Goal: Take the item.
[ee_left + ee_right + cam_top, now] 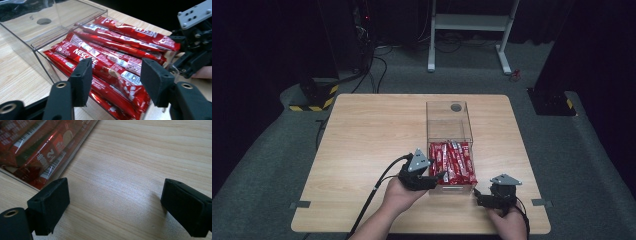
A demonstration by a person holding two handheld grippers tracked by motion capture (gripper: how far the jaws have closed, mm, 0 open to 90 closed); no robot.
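The right gripper (478, 192) is held low over the bare table (362, 140) with its jaws wide apart and nothing between them. The left gripper (438, 178) is held apart around the red coffee sticks (117, 57), not pressing them. The sticks are piled in the clear box (450, 120) just beyond

"NESCAFE" in white letters on the red sachets (100, 53); a large "2" beside barcodes on one sachet (51, 153).
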